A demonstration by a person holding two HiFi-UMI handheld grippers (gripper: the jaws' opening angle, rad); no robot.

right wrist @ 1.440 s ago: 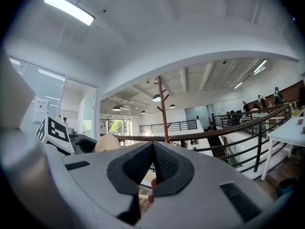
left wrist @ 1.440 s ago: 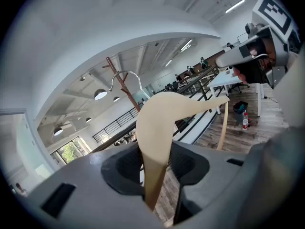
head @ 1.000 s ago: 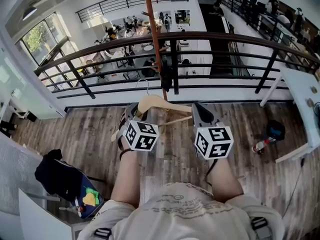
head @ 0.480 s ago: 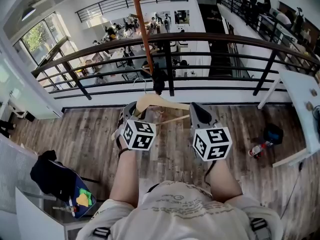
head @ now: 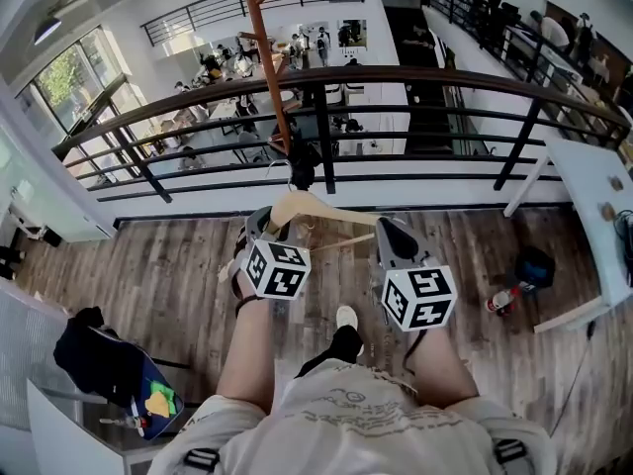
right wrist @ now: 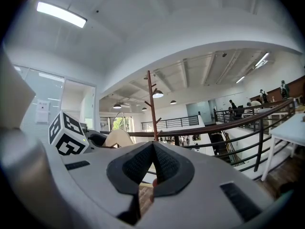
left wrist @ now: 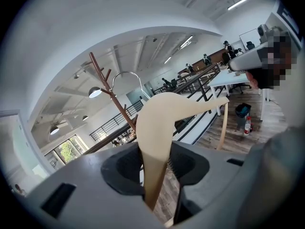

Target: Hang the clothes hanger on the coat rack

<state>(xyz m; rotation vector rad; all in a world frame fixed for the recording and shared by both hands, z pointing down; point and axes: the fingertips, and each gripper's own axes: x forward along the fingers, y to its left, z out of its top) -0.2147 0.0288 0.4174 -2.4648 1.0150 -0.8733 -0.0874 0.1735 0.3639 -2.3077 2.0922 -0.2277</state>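
Observation:
A pale wooden clothes hanger (head: 307, 206) with a metal hook (head: 282, 168) is held level in front of me. My left gripper (head: 259, 228) is shut on its left arm; in the left gripper view the hanger (left wrist: 162, 123) rises out of the closed jaws (left wrist: 155, 168), hook (left wrist: 126, 78) up. My right gripper (head: 391, 234) sits at the hanger's right end, jaws shut (right wrist: 152, 149), and I see nothing clearly gripped. The brown coat rack (head: 259, 57) stands ahead and left by the railing, its pegs (left wrist: 102, 78) beyond the hook. It also shows in the right gripper view (right wrist: 151, 104).
A dark metal railing (head: 415, 72) crosses ahead, with an open lower floor beyond it. A white table (head: 593, 176) stands at the right, a dark bag (head: 539, 265) and a bottle (head: 497, 300) on the wooden floor beside it. A chair with dark clothes (head: 99, 359) is at lower left.
The coat rack pole has shifted left in the head view while the railing looks nearer. A shoe now shows below the grippers. Both grippers keep the same hold and spacing.

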